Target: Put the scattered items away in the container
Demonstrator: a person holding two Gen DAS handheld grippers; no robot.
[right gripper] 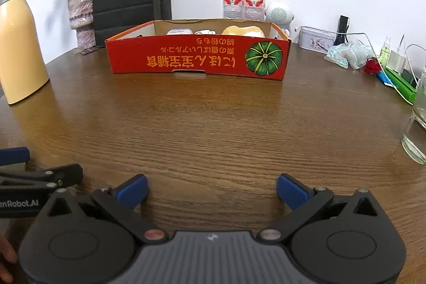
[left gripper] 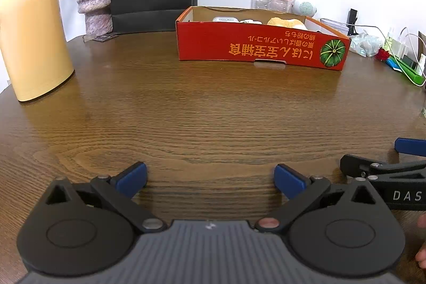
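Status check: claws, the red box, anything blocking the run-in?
Left claw open, empty; right claw same. Red box across table, items already inside. Nothing between claws and box.

the left gripper (left gripper: pixel 210 178) has black linkage arms, blue finger pads (left gripper: pixel 132 178), round black hubs, silver and copper-toned pivot pins, and a ribbed grey body with a small white logo. the right gripper (right gripper: pixel 211 189) is built the same, with blue pads (right gripper: pixel 292 190). white lettering "das" and "enrobot.ai" shows on the black sides. bare skin of a hand (left gripper: pixel 422 241) shows at the frame edge.
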